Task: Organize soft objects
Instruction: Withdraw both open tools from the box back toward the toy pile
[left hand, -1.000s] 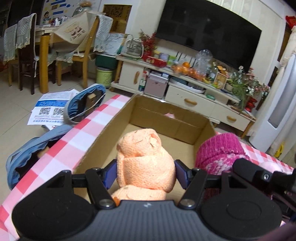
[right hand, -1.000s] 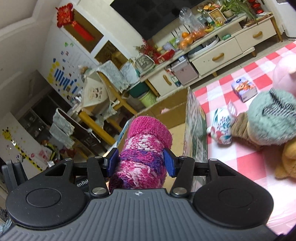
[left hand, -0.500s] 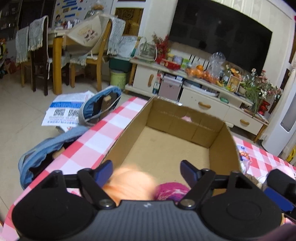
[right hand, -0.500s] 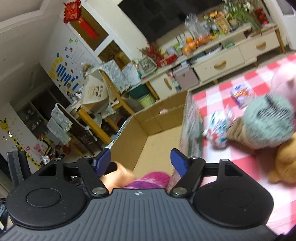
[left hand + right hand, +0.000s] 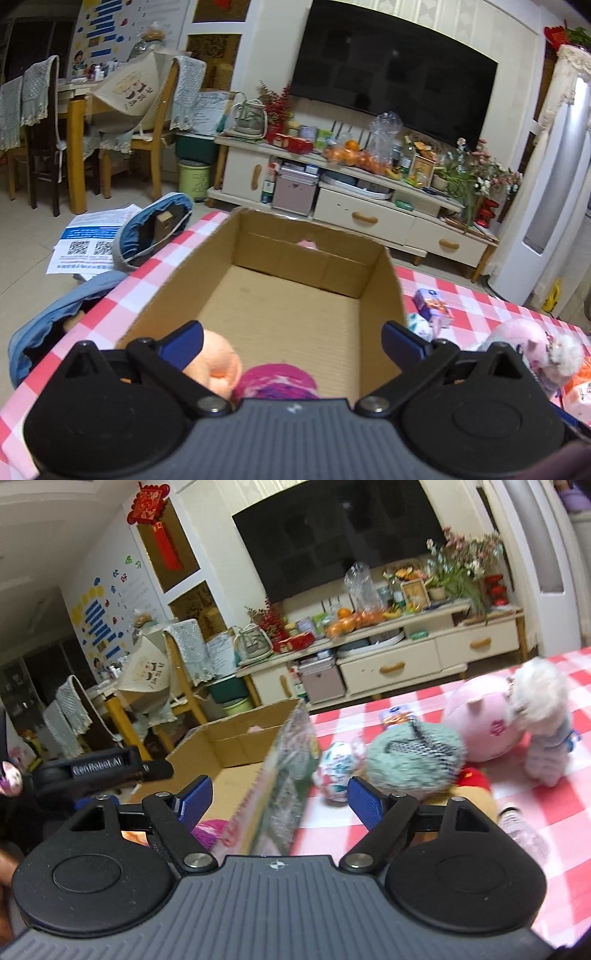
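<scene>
Both tools are standing with their jaws spread wide, having just been opening, and nothing is being pressed between the pads. Left tool point(image 5: 291, 338) is hovering over the near end of the cardboard box point(image 5: 388, 280), which is sitting on the red-and-white checked table point(image 5: 110, 306). Inside the box, at its near end and partly hidden under the tool's body, the orange knit bundle point(image 5: 218, 363) is lying beside the pink-and-purple knit bundle point(image 5: 279, 380); the two look to be touching, though the tool is covering most of them. Neither bundle is reaching the blue pads.

Right tool point(image 5: 280, 797) is pointing across the box's right wall, whose printed outer face is filling the gap between its jaws without being gripped. A sliver of the pink-and-purple bundle is showing inside the box, just left of that wall. To the right of the box, on the table, a green knit hat point(image 5: 413, 764), a pink plush pig point(image 5: 484, 723), a white plush dog point(image 5: 543, 716) and a small flowered pouch point(image 5: 334, 770) are lying close together.
</scene>
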`<move>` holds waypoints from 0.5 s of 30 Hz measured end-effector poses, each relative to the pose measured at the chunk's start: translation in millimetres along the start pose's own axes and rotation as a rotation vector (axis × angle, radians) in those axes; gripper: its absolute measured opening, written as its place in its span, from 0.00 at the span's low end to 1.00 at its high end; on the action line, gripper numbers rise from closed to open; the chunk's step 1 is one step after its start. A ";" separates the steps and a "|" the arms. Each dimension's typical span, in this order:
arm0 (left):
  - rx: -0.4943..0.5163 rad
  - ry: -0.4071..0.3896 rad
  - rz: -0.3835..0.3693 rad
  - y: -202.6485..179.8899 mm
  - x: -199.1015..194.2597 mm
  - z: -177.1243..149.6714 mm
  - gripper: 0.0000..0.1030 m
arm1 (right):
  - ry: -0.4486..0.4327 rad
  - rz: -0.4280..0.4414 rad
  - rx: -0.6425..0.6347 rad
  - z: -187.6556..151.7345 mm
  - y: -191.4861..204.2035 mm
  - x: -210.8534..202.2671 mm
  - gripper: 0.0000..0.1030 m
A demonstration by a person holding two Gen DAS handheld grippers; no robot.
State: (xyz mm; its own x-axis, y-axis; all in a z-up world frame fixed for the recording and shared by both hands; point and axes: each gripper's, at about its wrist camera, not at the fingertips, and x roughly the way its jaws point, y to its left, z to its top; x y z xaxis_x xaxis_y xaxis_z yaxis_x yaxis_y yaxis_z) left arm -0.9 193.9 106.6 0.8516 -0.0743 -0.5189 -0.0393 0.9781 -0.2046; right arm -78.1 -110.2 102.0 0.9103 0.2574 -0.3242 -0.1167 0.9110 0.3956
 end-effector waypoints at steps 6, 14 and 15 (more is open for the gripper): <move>0.034 -0.003 -0.041 -17.7 -3.0 -5.6 0.99 | -0.030 -0.044 -0.013 3.7 -5.1 1.7 0.98; 0.079 0.002 -0.088 -39.5 -2.8 -12.6 0.99 | -0.060 -0.095 0.037 9.5 -15.8 1.0 0.98; 0.086 0.004 -0.088 -42.0 -2.3 -13.5 0.99 | -0.064 -0.097 0.044 10.7 -17.8 0.7 0.98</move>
State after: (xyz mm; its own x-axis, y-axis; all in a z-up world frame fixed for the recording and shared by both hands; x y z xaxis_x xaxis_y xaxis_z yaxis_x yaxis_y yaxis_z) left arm -8.3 150.4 105.2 0.8475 -0.1616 -0.5056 0.0808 0.9807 -0.1780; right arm -71.1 -129.7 103.9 0.9402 0.1461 -0.3076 -0.0104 0.9152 0.4029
